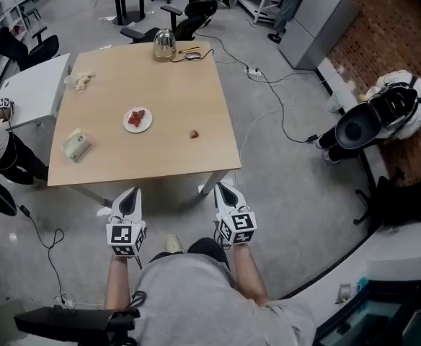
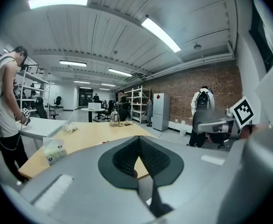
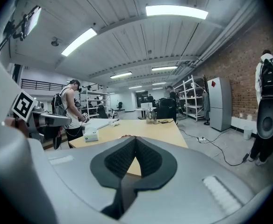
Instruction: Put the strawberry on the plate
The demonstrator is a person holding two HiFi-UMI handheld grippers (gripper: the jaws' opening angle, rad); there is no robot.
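Both my tongs hang off the near edge of the worktop (image 1: 160, 85), side by side and touching nothing. Left tongs (image 1: 130, 192): clenched, tips meeting, nothing between them. Right tongs (image 1: 223, 188): the same, clenched and empty. Both point toward the worktop, tilted slightly down.

The strawberry (image 1: 194, 133) lies on bare wood in the near-right part of the worktop. It is to the right of the plate (image 1: 148, 124) and apart from it, not on it, and well apart from both tongs. The plate sits around the middle of the worktop with some red pieces (image 1: 135, 118) on it.

A tissue pack (image 1: 76, 144) lies near the left edge. A glass kettle (image 1: 164, 44) stands at the far edge. A small pale clump (image 1: 83, 81) sits at the far-left corner; I can't tell what it is.
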